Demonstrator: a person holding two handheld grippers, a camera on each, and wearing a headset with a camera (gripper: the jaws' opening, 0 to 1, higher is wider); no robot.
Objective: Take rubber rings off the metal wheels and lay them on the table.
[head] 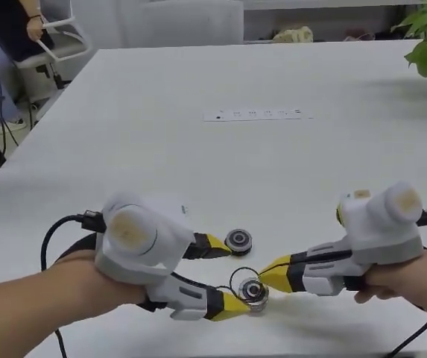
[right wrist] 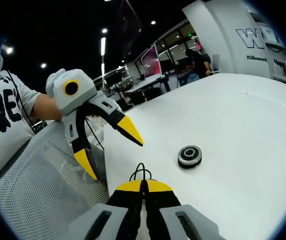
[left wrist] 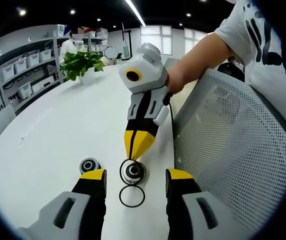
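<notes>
rubber ring (left wrist: pixel 133 183): black, slack, looped wide round the near wheel (head: pixel 252 291) instead of seated on it; in the right gripper view it rises as a thin loop just past the closed tips
near wheel: small metal wheel lying flat on the table (head: pixel 273 164), near its front edge, between the two grippers
right gripper (right wrist: pixel 143 186): jaws pressed fully together, pinching one edge of the rubber ring; tips low over the table, just beside the near wheel
left gripper (head: pixel 229 274): jaws wide apart, gripping nothing; they straddle the near wheel, one tip on each side; whether either tip touches the wheel cannot be told
loose ring (left wrist: pixel 120 196): second black ring lying flat on the table between the left jaws, just on the gripper's side of the near wheel; judged to be one ring already dealt with
far wheel (right wrist: pixel 189 156): just beyond one left jaw tip, apart from the near wheel; its dark outer band looks to be in place, so its ring is judged not yet removed
step in hand: peeling the ring off the near wheel, judged about midway, since the loop is stretched but encircles the wheel
next move: calls for lifting the pinched edge up and over the wheel, probably with the left jaws steadying the wheel so it does not drag along, then laying the ring down beside the loose ring
</notes>
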